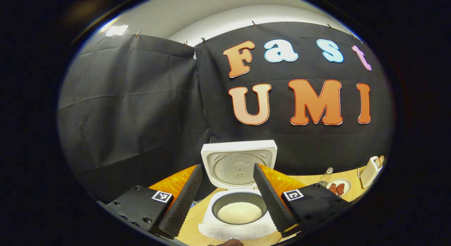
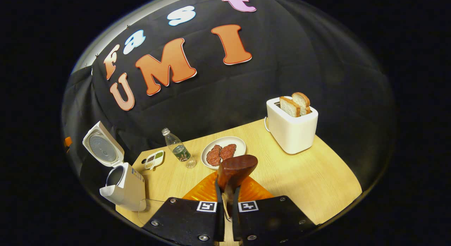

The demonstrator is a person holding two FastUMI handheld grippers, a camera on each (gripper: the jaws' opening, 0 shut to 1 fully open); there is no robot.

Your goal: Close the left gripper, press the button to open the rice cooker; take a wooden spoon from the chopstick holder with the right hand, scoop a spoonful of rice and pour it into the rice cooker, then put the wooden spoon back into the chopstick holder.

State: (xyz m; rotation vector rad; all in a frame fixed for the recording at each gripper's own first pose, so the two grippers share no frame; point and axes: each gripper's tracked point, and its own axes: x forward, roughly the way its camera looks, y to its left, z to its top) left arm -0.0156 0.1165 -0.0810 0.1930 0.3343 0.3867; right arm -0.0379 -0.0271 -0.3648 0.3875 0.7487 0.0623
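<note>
1. Your right hand-held gripper (image 2: 227, 200) is clamped narrow on the handle of the wooden spoon (image 2: 235, 170); the bowl of the spoon rises just past the fingertips, and I cannot tell whether any rice lies in it.
2. Your left hand-held gripper (image 1: 227, 196) stands wide with nothing between its fingers, poised above the rice cooker (image 1: 236, 203).
3. The rice cooker is already open, lid tipped back, white rice showing in its pot; so I judge the button step done and the spoon work in hand; the next move calls for carrying the spoon level toward the rice cooker, or on to the holder.
4. The wooden bench (image 2: 299, 175) carries, rightward from the rice cooker, a small dish (image 2: 154, 159), a bottle (image 2: 178, 149), a plate (image 2: 238, 142) and a toaster (image 2: 291, 128).
5. Behind the rice cooker hangs black cloth.
</note>
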